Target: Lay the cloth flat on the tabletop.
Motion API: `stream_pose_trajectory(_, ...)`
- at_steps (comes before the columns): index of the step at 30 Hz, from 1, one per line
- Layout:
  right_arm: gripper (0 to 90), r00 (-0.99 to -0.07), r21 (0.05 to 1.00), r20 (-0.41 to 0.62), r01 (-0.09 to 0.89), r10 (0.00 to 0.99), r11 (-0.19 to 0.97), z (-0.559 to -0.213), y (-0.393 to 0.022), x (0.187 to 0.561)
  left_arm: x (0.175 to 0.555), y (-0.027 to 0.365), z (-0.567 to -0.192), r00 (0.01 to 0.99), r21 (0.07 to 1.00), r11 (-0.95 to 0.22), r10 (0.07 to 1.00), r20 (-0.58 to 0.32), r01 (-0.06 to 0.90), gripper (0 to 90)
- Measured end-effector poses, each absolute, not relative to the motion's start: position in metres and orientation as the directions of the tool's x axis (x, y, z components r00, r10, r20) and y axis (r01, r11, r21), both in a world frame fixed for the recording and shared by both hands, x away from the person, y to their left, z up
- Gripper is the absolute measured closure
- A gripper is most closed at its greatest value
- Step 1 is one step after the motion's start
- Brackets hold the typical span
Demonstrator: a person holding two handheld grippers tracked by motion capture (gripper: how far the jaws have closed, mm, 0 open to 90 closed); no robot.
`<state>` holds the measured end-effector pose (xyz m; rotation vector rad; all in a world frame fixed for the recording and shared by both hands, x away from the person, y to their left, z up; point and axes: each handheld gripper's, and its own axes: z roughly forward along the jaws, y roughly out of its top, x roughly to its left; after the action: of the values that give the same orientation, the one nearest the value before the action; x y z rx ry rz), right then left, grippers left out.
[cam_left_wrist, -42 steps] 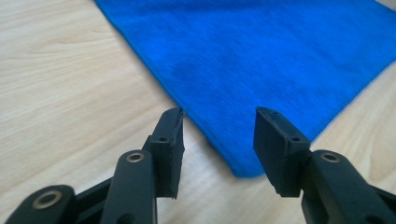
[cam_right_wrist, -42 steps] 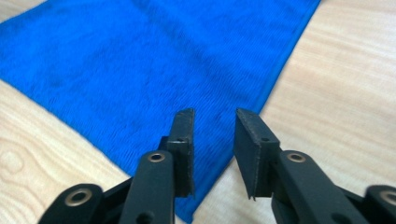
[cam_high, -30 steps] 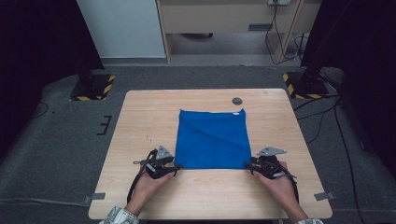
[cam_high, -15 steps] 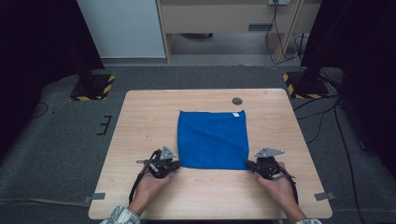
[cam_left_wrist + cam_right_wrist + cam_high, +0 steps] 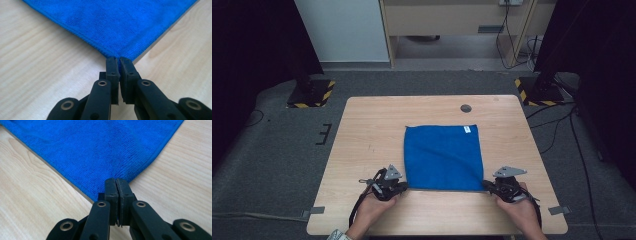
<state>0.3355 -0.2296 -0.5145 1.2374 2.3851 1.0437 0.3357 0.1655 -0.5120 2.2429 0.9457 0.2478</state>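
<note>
Wooden table (image 5: 362,135), blue cloth (image 5: 443,157) flat at centre. My left gripper (image 5: 402,187) pinches near-left corner, right gripper (image 5: 486,185) pinches near-right corner; both jaws clamped tight on fabric, likely ready for lifting near edge to fold it.

In the left gripper view, the near corner of the blue cloth (image 5: 110,22) is disappearing between the closed jaws of the left gripper (image 5: 119,60) — its tip is staying hidden, and the top edge is cutting off the rest. The right gripper (image 5: 116,181) is hiding the other near corner in the same way. In the high view, the small white tag (image 5: 467,129) is showing too small to read — the bottom edge is cropping both forearms.
</note>
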Motion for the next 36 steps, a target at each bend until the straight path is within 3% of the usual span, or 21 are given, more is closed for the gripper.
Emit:
stream_pose_trajectory(1, 88.4, -0.604, 0.699, 0.094, 0.606, 0.791, 0.380, -0.514, -0.230, 0.336, 0.336, 0.165, -0.512, 0.718, 0.656, -0.504, 0.691, -0.083, 0.562, 85.2)
stream_pose_trajectory(4, 73.8, -0.601, 0.713, 0.098, 0.598, 0.793, 0.365, -0.512, -0.231, 0.330, 0.326, 0.168, -0.510, 0.703, 0.658, -0.495, 0.707, -0.074, 0.567, 76.3)
stream_pose_trajectory(7, 53.6, -0.582, 0.741, 0.081, 0.578, 0.809, 0.342, -0.506, -0.232, 0.325, 0.316, 0.174, -0.507, 0.682, 0.676, -0.461, 0.726, -0.084, 0.575, 53.7)
stream_pose_trajectory(17, 24.7, -0.617, 0.742, 0.056, 0.552, 0.785, 0.380, -0.512, -0.211, 0.339, 0.335, 0.187, -0.499, 0.670, 0.738, -0.432, 0.741, -0.037, 0.518, 30.5)
stream_pose_trajectory(26, 15.7, -0.633, 0.755, 0.091, 0.547, 0.768, 0.362, -0.512, -0.191, 0.357, 0.372, 0.189, -0.489, 0.664, 0.761, -0.405, 0.746, -0.044, 0.506, 18.5)
stream_pose_trajectory(36, 12.0, -0.677, 0.755, 0.084, 0.522, 0.731, 0.396, -0.512, -0.156, 0.372, 0.398, 0.183, -0.481, 0.672, 0.765, -0.409, 0.739, -0.043, 0.498, 9.7)
